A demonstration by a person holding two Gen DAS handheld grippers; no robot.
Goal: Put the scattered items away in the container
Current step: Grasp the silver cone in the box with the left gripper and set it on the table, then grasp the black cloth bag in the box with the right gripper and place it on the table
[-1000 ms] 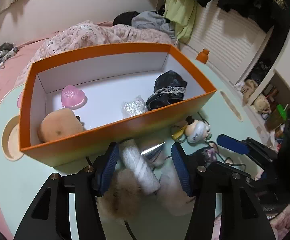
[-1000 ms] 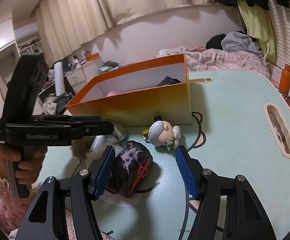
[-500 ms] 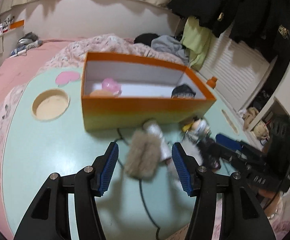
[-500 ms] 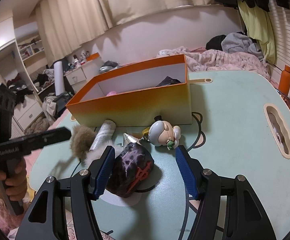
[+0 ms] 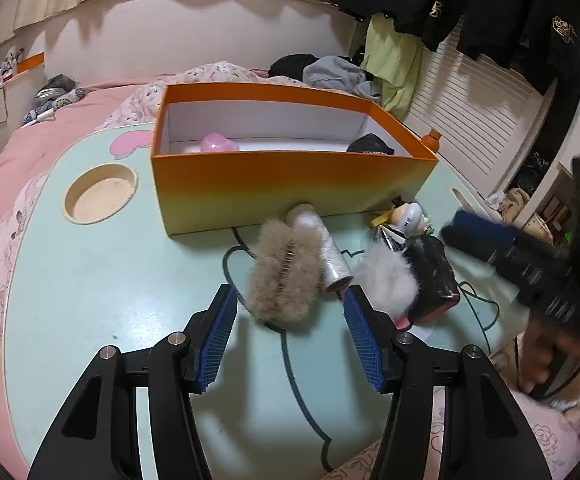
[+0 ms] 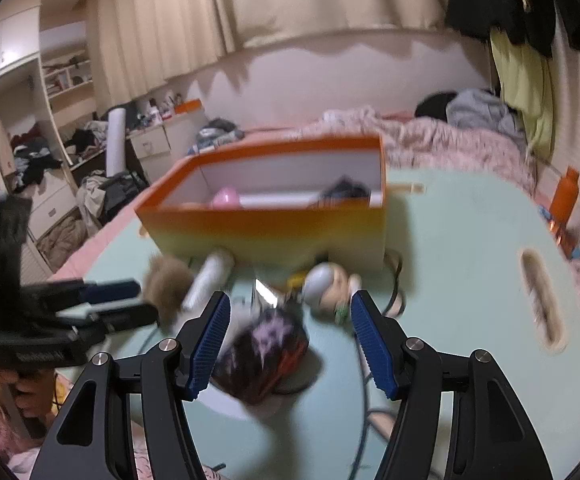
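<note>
An orange box stands on the pale green table; it also shows in the right wrist view. Inside lie a pink heart and a black item. In front of it lie a brown fluffy clip, a clear wrapped roll, a white fluffy piece, a dark purple pouch and a small doll figure. My left gripper is open and empty, just short of the brown clip. My right gripper is open, low over the pouch.
A round recess sits in the table at the left, a slot at the right. An orange bottle stands at the far right edge. A pink bed with clothes lies behind the table.
My left gripper has pulled back from the box and dropped lower, open throughout. My right gripper has moved, blurred, and sits higher and farther back over the pouch.
</note>
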